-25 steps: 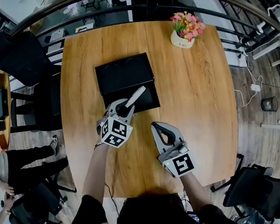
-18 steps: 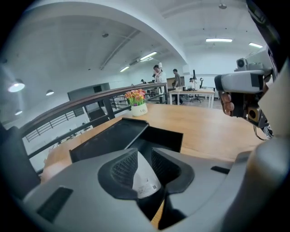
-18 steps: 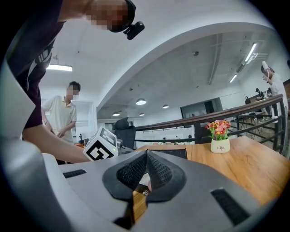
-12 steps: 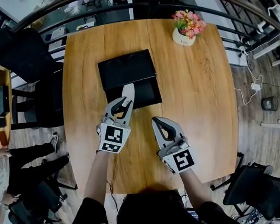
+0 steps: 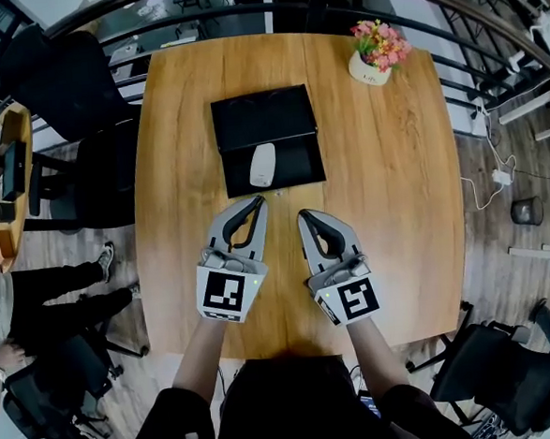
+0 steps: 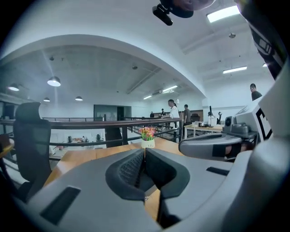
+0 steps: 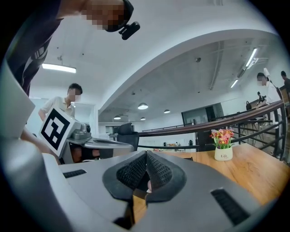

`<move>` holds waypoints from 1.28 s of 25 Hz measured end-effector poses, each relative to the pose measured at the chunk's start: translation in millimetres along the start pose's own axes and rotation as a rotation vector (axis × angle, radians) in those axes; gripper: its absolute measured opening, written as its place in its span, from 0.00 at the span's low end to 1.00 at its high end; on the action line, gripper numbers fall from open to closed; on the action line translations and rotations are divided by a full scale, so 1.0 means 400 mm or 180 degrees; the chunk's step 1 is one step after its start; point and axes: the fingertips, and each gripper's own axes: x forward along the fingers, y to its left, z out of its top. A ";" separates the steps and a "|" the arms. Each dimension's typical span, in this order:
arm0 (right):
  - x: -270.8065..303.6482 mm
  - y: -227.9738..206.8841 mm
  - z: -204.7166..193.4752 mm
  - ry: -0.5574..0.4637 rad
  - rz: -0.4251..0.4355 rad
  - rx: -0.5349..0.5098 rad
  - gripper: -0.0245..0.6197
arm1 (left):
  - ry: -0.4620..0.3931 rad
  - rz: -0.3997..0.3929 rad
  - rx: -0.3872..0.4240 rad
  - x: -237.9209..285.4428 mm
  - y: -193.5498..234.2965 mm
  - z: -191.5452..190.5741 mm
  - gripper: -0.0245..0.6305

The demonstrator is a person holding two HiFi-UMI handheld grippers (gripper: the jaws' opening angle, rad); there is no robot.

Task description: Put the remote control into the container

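Observation:
The white remote control lies lengthwise in the near half of the black container at the middle of the wooden table. My left gripper is just short of the container's near edge, shut, with nothing between its jaws. Beside it my right gripper is also shut and empty. In the left gripper view the left gripper has its jaws pressed together. The right gripper looks the same in its own view.
A white pot of pink flowers stands at the table's far right corner. Black office chairs stand to the left of the table, and a railing runs behind it. A seated person is at the left.
The left gripper carried the remote over the container, let it go and drew back toward me. The remote now rests in the container. The right gripper barely moved.

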 end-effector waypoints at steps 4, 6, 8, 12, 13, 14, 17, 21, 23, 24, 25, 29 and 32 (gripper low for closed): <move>-0.012 0.054 0.035 -0.0081 0.0023 -0.0053 0.07 | -0.0302 0.0065 -0.0173 -0.069 -0.016 0.051 0.06; -0.019 0.079 0.054 -0.0126 0.0042 -0.0080 0.07 | -0.0391 0.0082 -0.0223 -0.100 -0.024 0.070 0.06; -0.026 0.103 0.076 -0.0196 0.0052 -0.0066 0.07 | -0.0428 0.0096 -0.0234 -0.128 -0.031 0.083 0.06; -0.045 0.137 0.083 -0.0181 0.0092 -0.0129 0.07 | -0.0454 0.0126 -0.0219 -0.168 -0.041 0.094 0.06; -0.050 0.144 0.085 -0.0182 0.0095 -0.0134 0.07 | -0.0457 0.0129 -0.0219 -0.175 -0.043 0.095 0.06; -0.054 0.149 0.087 -0.0189 0.0098 -0.0135 0.07 | -0.0458 0.0132 -0.0221 -0.182 -0.044 0.094 0.06; -0.062 0.163 0.093 -0.0213 0.0106 -0.0144 0.07 | -0.0456 0.0144 -0.0222 -0.199 -0.044 0.094 0.06; -0.070 0.172 0.101 -0.0233 0.0105 -0.0160 0.07 | -0.0475 0.0151 -0.0182 -0.215 -0.048 0.098 0.06; -0.076 0.175 0.102 -0.0235 0.0104 -0.0164 0.07 | -0.0483 0.0151 -0.0180 -0.220 -0.054 0.100 0.06; -0.078 0.177 0.103 -0.0238 0.0104 -0.0164 0.07 | -0.0485 0.0151 -0.0179 -0.223 -0.057 0.101 0.06; -0.079 0.178 0.104 -0.0242 0.0105 -0.0163 0.07 | -0.0487 0.0152 -0.0175 -0.225 -0.059 0.102 0.06; -0.084 0.180 0.107 -0.0246 0.0112 -0.0161 0.07 | -0.0477 0.0162 -0.0177 -0.227 -0.063 0.103 0.06; -0.085 0.181 0.104 -0.0244 0.0113 -0.0163 0.07 | -0.0481 0.0162 -0.0179 -0.229 -0.063 0.102 0.06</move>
